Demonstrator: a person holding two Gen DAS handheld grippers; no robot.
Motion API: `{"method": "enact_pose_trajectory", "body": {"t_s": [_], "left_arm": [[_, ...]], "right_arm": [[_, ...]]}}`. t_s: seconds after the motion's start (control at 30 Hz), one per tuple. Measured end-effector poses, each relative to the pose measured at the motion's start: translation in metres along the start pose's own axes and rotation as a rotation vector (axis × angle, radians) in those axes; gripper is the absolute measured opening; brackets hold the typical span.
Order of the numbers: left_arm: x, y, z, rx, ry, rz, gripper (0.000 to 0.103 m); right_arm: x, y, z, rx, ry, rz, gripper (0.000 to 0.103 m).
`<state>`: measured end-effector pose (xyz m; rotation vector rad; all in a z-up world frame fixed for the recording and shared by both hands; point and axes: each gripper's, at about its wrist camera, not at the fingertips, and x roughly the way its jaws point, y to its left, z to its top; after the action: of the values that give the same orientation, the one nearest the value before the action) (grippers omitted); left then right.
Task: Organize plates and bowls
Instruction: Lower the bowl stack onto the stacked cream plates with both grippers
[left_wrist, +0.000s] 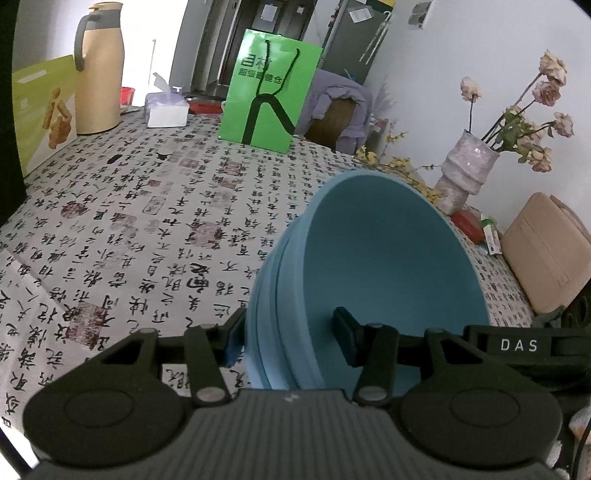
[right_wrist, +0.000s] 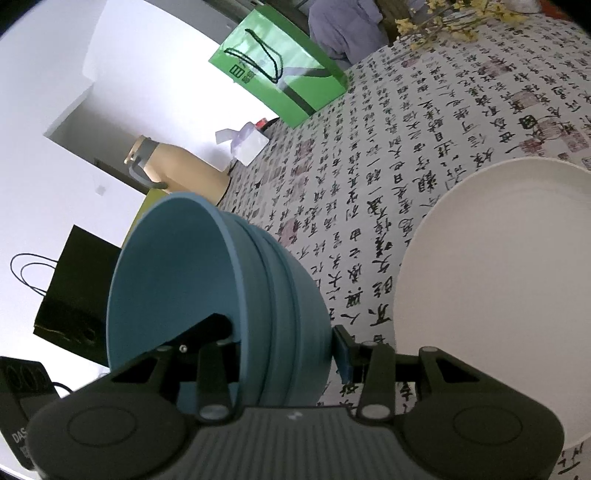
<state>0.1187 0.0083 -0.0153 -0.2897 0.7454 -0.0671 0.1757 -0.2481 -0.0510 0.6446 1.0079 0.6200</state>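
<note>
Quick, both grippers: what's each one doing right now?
Left gripper: shut on the blue bowl stack rim.
Right gripper: shut on the same stack's rim.

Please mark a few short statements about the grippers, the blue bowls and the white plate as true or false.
1. The left gripper is clamped on the wall of the blue bowls. True.
2. The right gripper is open and holds nothing. False: it grips the same nested bowls, one finger inside, one outside.
3. The bowls sit upright on the tablecloth. False: they are tipped on their side.
4. The white plate is empty. True.
5. The green bag lies flat. False: it stands upright.
</note>
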Motion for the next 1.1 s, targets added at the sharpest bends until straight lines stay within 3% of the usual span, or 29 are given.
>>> {"method": "enact_pose_trajectory", "body": {"t_s": [1.1], "left_arm": [[0.034, -0.076, -0.003, 0.117, 0.027, -0.078, 0.051]], "right_arm": [[-0.055, -0.058, 0.002, 0.104, -0.120, -0.038, 0.041]]}}
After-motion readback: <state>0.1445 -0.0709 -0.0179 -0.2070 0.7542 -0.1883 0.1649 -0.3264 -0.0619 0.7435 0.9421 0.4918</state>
